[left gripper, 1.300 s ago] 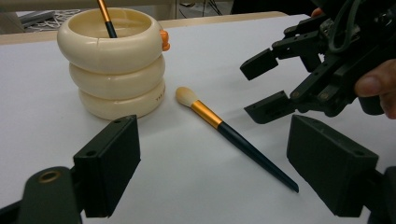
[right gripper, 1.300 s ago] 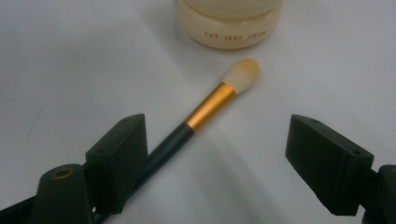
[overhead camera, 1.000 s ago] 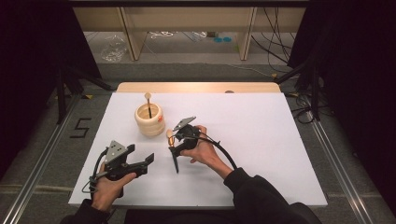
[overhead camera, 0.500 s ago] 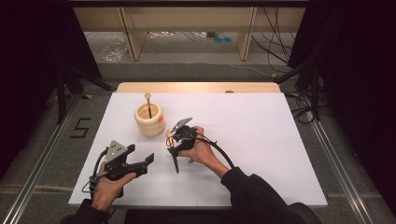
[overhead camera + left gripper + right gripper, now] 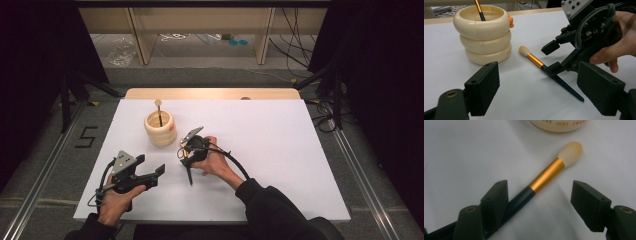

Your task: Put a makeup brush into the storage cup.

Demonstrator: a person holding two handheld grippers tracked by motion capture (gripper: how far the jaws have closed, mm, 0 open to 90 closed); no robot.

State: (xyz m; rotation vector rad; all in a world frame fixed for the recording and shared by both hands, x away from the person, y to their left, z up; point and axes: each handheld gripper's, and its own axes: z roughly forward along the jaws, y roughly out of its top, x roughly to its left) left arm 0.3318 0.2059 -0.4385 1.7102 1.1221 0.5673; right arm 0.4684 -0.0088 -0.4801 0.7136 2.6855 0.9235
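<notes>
Makeup brush with cream bristles, gold ferrule and dark blue handle (image 5: 544, 178): laid flat on the white tabletop (image 5: 280, 135) at centre frame in the high view, between the jaws of the right tongs (image 5: 541, 202); dark handle beside the left-hand jaw, contact not discernible. Right tongs: jaws parted, just been closing, not clamped. Left tongs (image 5: 159, 171): lower left, jaws wide, nothing between. Cream ringed ceramic holder (image 5: 160, 128): just above the brush, a second brush (image 5: 158, 111) stood inside. Beyond: grey floor (image 5: 210, 77), wooden frame (image 5: 140, 35), cables.

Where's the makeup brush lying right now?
The makeup brush lies flat on the white table, just right of the cream holder, between the right claw's open jaws.
</notes>
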